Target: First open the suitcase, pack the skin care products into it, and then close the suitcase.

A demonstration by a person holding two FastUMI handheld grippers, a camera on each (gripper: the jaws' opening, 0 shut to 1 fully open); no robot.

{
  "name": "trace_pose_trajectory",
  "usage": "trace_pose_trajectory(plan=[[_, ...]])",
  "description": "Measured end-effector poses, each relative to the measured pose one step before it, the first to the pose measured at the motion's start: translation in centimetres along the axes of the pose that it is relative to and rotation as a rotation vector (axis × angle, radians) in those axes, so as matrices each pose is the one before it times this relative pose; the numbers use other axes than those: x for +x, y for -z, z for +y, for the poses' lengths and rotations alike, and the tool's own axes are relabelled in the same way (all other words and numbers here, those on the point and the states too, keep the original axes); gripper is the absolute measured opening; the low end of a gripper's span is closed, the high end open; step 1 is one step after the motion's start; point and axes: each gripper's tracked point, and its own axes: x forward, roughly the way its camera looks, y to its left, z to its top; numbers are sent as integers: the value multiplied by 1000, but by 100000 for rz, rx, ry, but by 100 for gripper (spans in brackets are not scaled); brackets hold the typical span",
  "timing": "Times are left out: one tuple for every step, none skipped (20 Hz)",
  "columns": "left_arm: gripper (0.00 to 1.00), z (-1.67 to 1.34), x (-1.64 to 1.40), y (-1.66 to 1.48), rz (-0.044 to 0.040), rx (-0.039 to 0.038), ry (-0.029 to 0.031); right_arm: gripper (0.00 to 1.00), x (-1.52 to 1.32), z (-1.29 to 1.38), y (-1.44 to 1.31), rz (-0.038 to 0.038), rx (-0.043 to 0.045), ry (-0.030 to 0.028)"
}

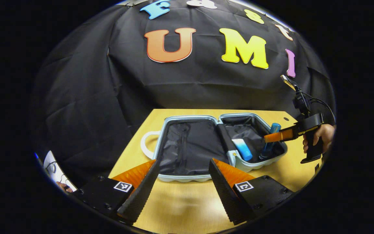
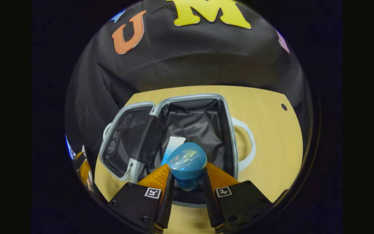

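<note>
Black cloth hangs behind a yellow wooden table point(image 1: 187, 201), on which the suitcase point(image 1: 206, 177) lies open, both halves lined in dark fabric. Ahead of the left gripper point(image 1: 182, 182), whose jaws stand wide with nothing between them, the near rim of the case sits just past the fingertips. Farther off, a hand point(image 1: 323, 135) holds the right gripper point(image 1: 266, 138) over the far half. Between the right gripper's jaws a blue bottle point(image 2: 187, 165) is clamped, both fingers pressing its sides, over the case's near rim. Beyond its fingertips a white-and-blue tube point(image 2: 173, 148) lies inside that half.
</note>
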Motion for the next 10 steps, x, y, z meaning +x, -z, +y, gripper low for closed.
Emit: trace_pose_trajectory(plan=[[98, 10, -184, -569, -1159, -2048, 753, 44, 904, 114, -1403, -3949, 1363, 475], [98, 81, -187, -376, -748, -1949, 778, 44, 624, -183, -390, 673, -695, 1459], [98, 88, 66, -105, 143, -1437, 286, 44, 591, 4, -539, -1690, 148, 156], [98, 177, 200, 104, 33, -1251, -458, 44, 951, 108, -355, 709, -531, 517], [98, 263, 149, 141, -37, -779, -198, 44, 953, 127, -455, -378, -940, 646], [98, 299, 93, 25, 131, -718, -472, 44, 1010, -141, -247, 931, -1278, 1677], [98, 296, 12, 26, -203, -796, -549, 44, 821, -199, 141, 1276, -752, 2155], [99, 308, 246, 96, 103, -1079, -414, 44, 996, -167, 59, 1562, -332, 1989], [98, 178, 80, 149, 120, -1011, -467, 44, 772, -6, 290, 1448, 223, 1093], [99, 344, 15, 148, 366, -1054, -687, 44, 685, 27, 103, 728, 403, 494]])
